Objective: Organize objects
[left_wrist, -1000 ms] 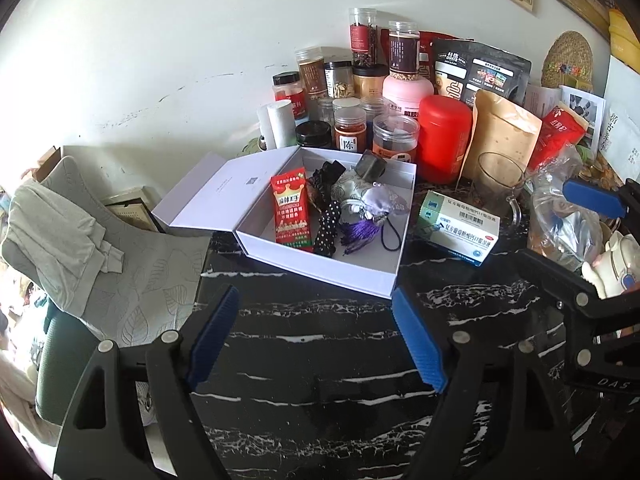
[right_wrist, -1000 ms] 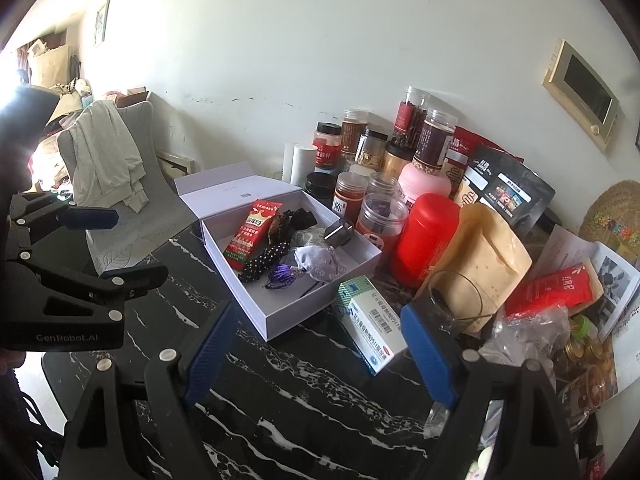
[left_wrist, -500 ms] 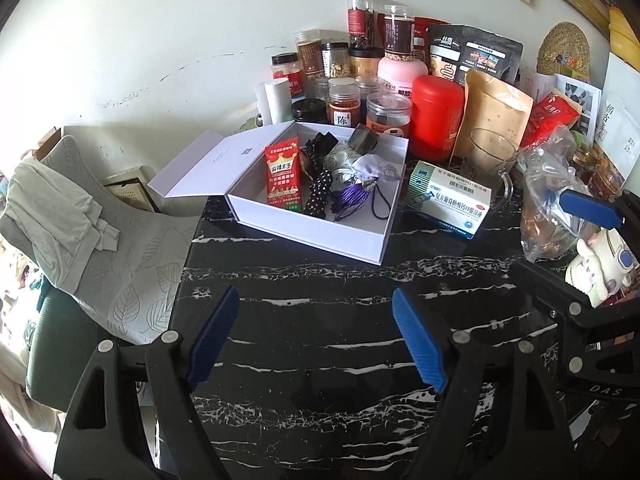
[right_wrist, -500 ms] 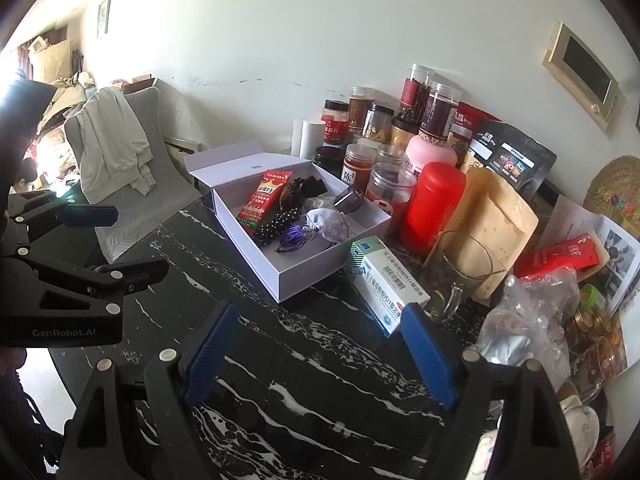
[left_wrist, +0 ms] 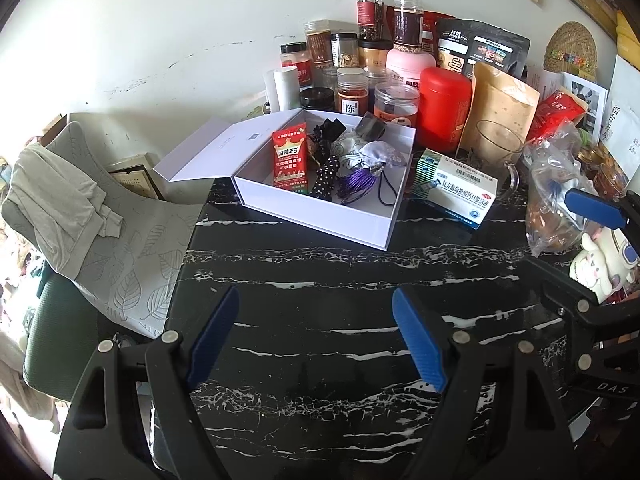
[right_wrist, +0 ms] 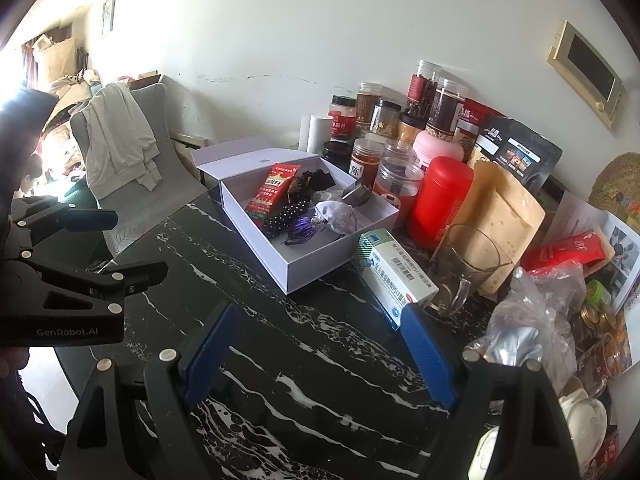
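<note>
A white box (left_wrist: 320, 216) with its lid folded open stands on the black marble table (left_wrist: 320, 272). Inside lie a red snack packet (left_wrist: 290, 162), a black dotted band (left_wrist: 326, 176), a purple tassel (left_wrist: 356, 188) and a grey pouch (left_wrist: 376, 152). A white and blue medicine box (left_wrist: 456, 190) lies just right of it. My left gripper (left_wrist: 316, 340) hovers open over bare table in front of the box, holding nothing. My right gripper (right_wrist: 320, 344) is open and empty too, near the medicine box (right_wrist: 400, 276) and box (right_wrist: 304, 276). Each gripper shows in the other's view: right gripper (left_wrist: 550, 232), left gripper (right_wrist: 140, 240).
Several jars (left_wrist: 352, 92), a red canister (left_wrist: 444, 108), a kraft pouch (left_wrist: 500, 104) and a glass mug (left_wrist: 496, 152) crowd the wall behind the box. A plastic bag (left_wrist: 556, 200) and plush toy (left_wrist: 604, 264) lie right. A chair (left_wrist: 132, 256) with draped clothing (left_wrist: 60, 200) stands left.
Both grippers drew back a little from the white box and sank toward the table, so the box sits higher and smaller in both views. Jaw openings look the same.
</note>
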Tool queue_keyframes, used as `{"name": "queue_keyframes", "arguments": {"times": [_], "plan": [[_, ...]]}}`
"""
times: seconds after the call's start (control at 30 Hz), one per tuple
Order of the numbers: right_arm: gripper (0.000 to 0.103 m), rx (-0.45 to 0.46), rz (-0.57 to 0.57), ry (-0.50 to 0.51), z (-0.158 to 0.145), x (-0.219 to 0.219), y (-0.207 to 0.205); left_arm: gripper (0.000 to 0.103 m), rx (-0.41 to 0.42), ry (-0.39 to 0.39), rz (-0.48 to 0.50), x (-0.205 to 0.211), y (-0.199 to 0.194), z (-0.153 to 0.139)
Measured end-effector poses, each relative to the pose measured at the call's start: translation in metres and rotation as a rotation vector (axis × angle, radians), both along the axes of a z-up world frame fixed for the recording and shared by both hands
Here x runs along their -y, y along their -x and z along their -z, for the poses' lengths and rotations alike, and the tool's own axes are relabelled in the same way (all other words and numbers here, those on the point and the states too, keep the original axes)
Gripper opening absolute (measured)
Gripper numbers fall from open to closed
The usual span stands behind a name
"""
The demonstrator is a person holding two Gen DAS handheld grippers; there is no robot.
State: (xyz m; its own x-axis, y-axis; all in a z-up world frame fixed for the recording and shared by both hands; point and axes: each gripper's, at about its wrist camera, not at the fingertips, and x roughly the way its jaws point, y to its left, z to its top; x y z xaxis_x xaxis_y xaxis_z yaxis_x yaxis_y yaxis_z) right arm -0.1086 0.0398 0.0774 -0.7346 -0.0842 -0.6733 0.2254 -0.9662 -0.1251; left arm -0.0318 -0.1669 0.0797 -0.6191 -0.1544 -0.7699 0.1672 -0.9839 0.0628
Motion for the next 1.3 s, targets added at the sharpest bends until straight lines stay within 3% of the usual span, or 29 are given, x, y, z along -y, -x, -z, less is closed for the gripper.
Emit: {"name": "queue_keyframes", "arguments": {"times": [0.8,1.3], "plan": [[0.084,0.018,0.016,-0.014,0.004,0.001,-0.007,0.078,0.011,0.068,0.009,-0.011,-0.011,0.001],[0.084,0.022,0.028,-0.008,0.006,-0.001,-0.009,0.078,0.031,0.032,0.048,-0.015,-0.012,0.007]]}}
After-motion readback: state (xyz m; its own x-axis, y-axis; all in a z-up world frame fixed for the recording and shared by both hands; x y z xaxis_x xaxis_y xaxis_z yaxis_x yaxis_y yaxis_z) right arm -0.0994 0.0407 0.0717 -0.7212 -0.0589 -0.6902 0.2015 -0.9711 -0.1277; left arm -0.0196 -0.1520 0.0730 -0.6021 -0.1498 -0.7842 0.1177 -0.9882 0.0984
